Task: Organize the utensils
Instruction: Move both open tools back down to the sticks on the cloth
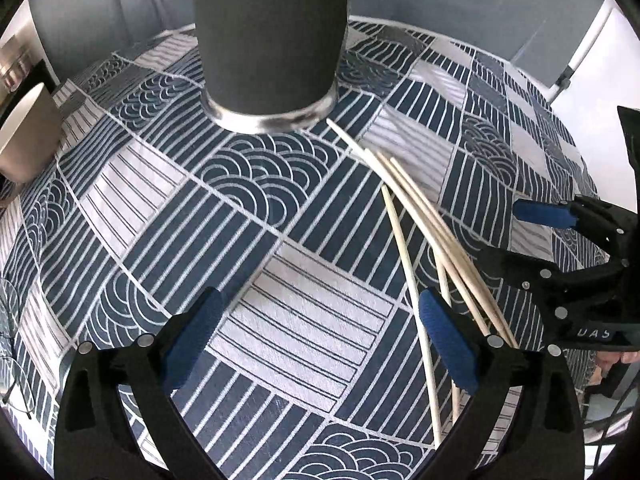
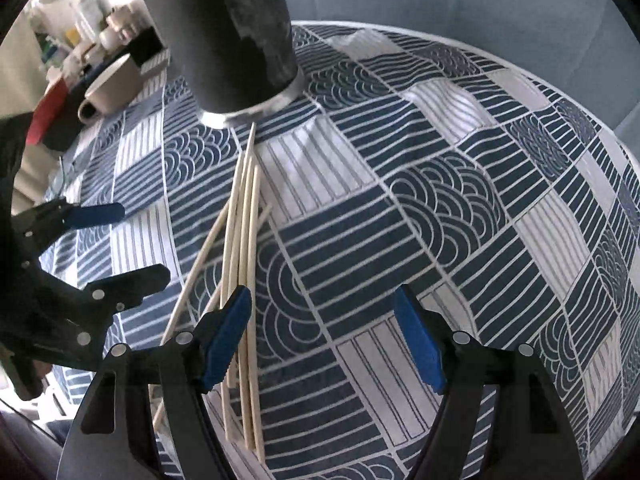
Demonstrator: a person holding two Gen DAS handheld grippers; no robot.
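My left gripper (image 1: pixel 320 344) hung wide apart over the patterned tablecloth (image 1: pixel 304 312), nothing between its blue pads, with the loose heap of wooden chopsticks (image 1: pixel 424 216) lying just beside its right finger. My right gripper (image 2: pixel 322 336) was parted and empty too (its left pad over the sticks), and the dark tumbler (image 1: pixel 270 36) stood upright just beyond the chopsticks' far tips.
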